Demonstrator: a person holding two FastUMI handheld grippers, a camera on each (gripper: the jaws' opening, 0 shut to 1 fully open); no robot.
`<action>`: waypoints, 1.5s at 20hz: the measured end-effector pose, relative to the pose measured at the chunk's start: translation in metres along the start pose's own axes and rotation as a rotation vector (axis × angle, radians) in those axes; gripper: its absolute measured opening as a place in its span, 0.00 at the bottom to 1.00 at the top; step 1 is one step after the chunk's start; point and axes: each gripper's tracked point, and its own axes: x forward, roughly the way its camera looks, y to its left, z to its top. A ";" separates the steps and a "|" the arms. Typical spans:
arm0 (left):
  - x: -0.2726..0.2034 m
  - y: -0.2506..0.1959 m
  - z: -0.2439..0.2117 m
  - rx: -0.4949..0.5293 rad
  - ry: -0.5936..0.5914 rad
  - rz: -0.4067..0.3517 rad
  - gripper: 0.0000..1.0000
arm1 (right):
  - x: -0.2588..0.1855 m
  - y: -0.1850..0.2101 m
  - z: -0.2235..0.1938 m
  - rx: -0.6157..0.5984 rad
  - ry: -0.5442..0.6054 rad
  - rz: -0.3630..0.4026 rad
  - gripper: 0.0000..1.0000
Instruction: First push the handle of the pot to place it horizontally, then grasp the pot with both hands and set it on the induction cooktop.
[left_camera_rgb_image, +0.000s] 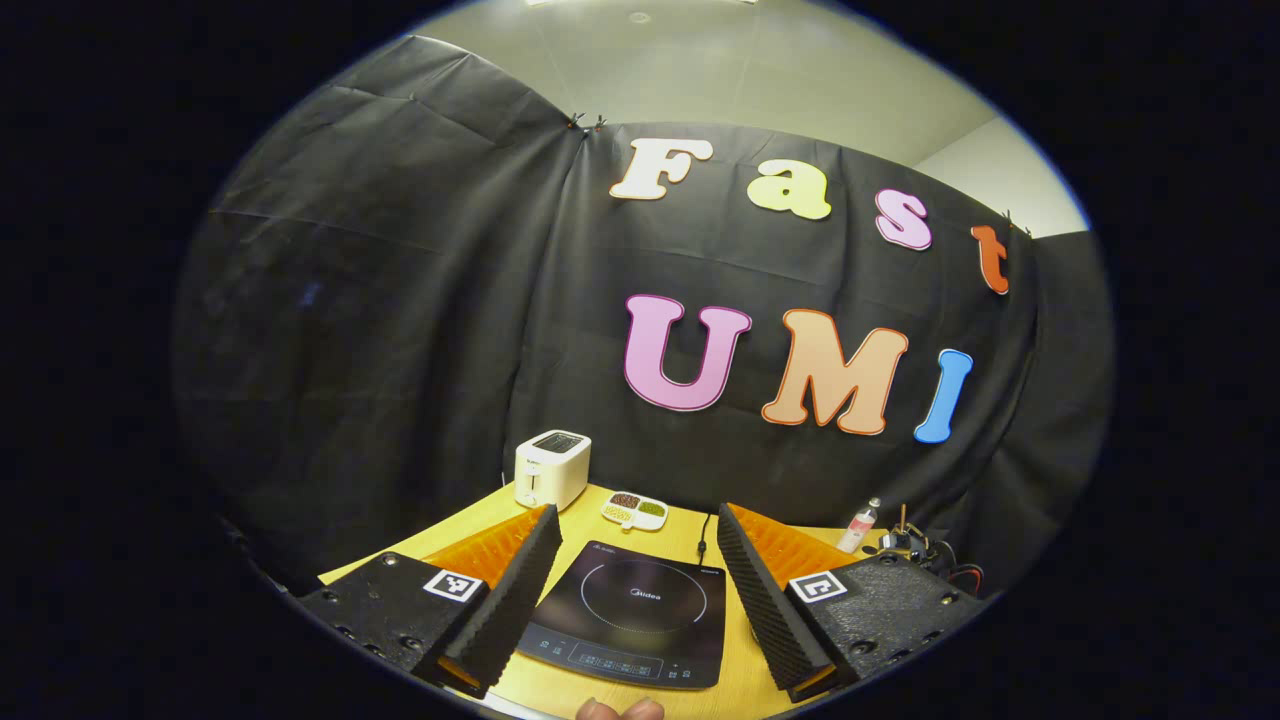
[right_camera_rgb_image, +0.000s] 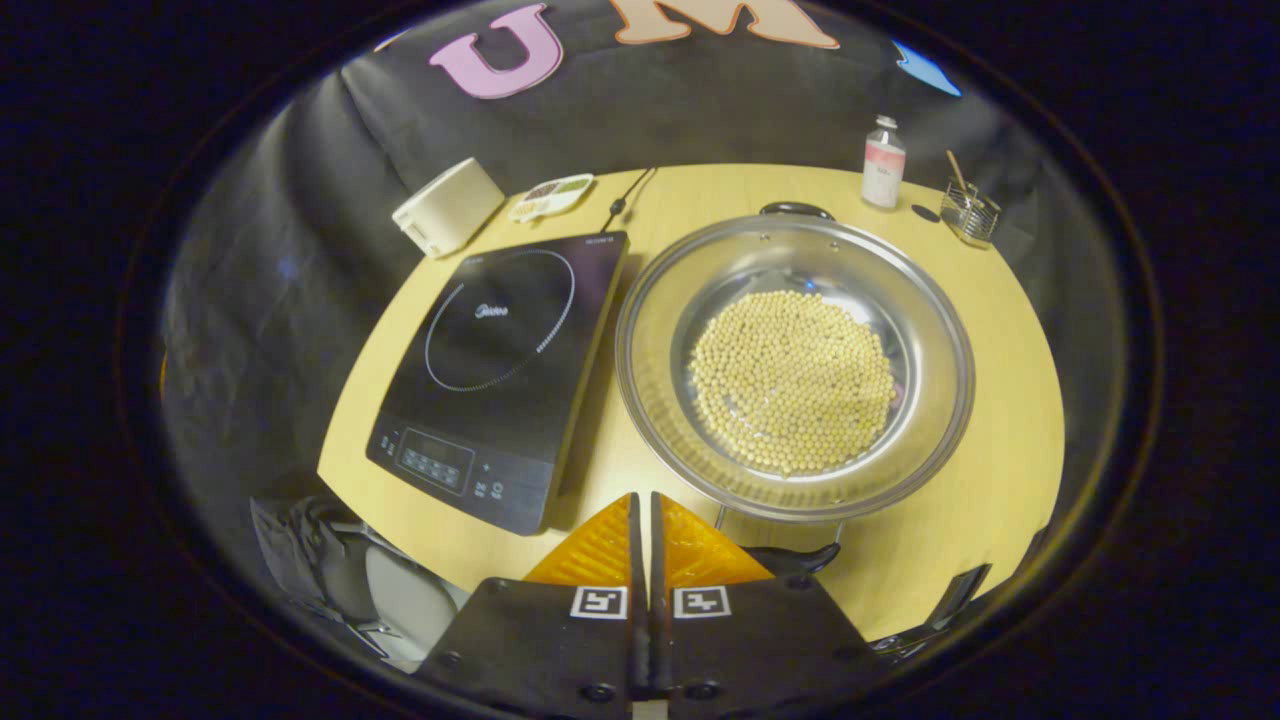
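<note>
You have one pot (right_camera_rgb_image: 795, 365) holding many beans (right_camera_rgb_image: 792, 382), one cooktop (right_camera_rgb_image: 500, 365), one toaster (right_camera_rgb_image: 447, 207), one snack dish (right_camera_rgb_image: 550, 195), one bottle (right_camera_rgb_image: 883, 162) and one wire holder (right_camera_rgb_image: 968, 213) on the tabletop (right_camera_rgb_image: 1000, 420).

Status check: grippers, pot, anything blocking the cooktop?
Left gripper open, above the induction cooktop. Right gripper shut, empty, at the pot near handle. Pot of beans sits beside cooktop, not on it. Cooktop surface bare.
</note>
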 end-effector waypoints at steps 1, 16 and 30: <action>0.000 0.002 0.001 0.001 -0.001 0.005 0.92 | 0.004 -0.003 -0.004 -0.007 0.014 -0.012 0.00; -0.002 0.003 -0.002 -0.020 -0.001 -0.010 0.96 | 0.004 -0.058 -0.013 0.020 0.060 -0.135 0.01; -0.002 0.002 -0.008 -0.038 -0.002 0.038 0.96 | -0.009 -0.131 -0.019 0.128 0.080 -0.241 0.03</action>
